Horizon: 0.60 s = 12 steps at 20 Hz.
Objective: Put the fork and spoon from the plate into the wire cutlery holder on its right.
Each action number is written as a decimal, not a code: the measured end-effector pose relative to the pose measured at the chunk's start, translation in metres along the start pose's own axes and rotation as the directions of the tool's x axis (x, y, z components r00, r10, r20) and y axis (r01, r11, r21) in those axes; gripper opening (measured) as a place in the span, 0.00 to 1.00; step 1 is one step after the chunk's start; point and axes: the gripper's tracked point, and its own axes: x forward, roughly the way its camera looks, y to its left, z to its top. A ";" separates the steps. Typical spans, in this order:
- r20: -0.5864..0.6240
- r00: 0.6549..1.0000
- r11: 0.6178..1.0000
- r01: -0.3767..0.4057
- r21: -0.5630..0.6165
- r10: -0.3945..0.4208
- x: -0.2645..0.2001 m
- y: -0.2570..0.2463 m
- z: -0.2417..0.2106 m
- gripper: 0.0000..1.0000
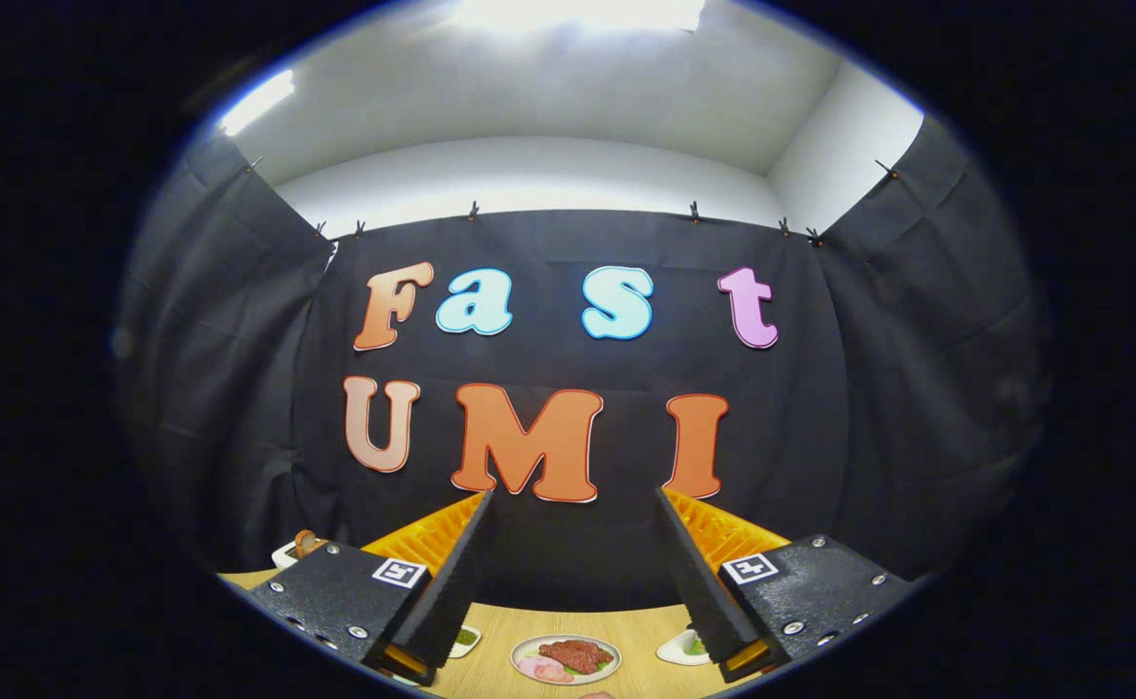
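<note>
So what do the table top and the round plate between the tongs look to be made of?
The table top looks like light wood or a wood-look laminate: pale tan, matte, no clear grain visible. The round plate, carrying what seem to be red and pink slices, looks white and smooth with a slight sheen, so ceramic or plastic; I cannot tell which. The tongs are open and hold nothing.

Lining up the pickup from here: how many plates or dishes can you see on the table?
3. A food plate lies between the open claw fingers; one dish edge peeks beside one finger, another dish beside the other. More may be hidden behind the fingers.
</note>
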 end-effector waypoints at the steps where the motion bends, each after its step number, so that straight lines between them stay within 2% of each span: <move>1: 0.000 1.000 1.000 -0.005 0.001 0.005 0.000 0.003 0.001 0.95; 12: -0.004 0.999 0.999 -0.033 0.027 0.033 0.003 0.032 0.002 0.95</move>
